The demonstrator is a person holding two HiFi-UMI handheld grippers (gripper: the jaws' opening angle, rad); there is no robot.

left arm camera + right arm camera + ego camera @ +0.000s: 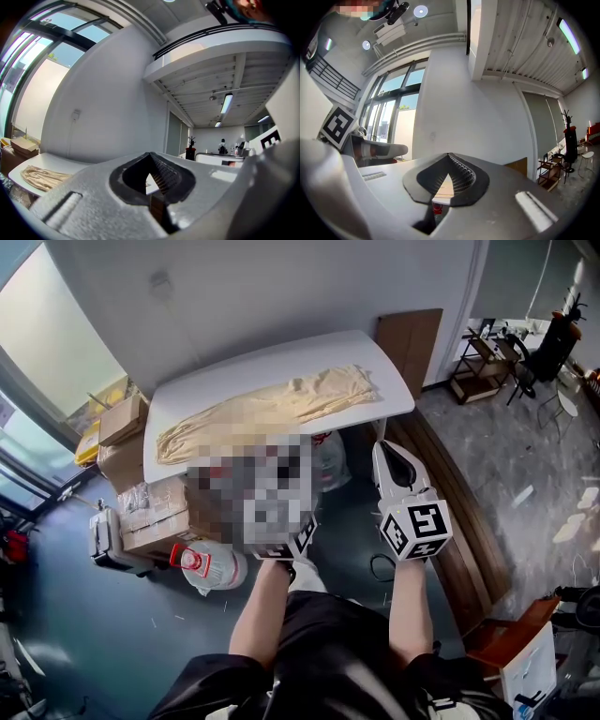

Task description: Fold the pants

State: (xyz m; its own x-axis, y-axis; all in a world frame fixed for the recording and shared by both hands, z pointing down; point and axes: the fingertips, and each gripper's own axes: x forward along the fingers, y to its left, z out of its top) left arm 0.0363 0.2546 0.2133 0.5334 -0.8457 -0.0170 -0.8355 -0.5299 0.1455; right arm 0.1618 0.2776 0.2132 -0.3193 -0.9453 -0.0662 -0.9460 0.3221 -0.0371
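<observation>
Pants (267,413), beige, lie stretched out at full length along the white desk (281,367), waist toward the desk's right end and cuffs toward its left end. They form one long, narrow strip, so I judge that one leg may already rest on the other, though I cannot be sure from here. No fold across the length shows, so the shortening folds are all left to do.

My left hand-held gripper (151,161) has its jaws pressed together with nothing between them. My right hand-held gripper (386,454) is likewise closed and empty. Both point level toward the desk and sit well short of its near edge, touching no cloth. I take this as the approach, with the first grasp not yet made.

Left of the desk stand stacked cardboard boxes (122,423) with their flaps shut, so I cannot tell what they hold. In front of the desk's left end, another cardboard box (155,521) carries clear plastic packaging on top. Near it, a clear plastic bag (214,568) on the floor shows something red and white inside.
</observation>
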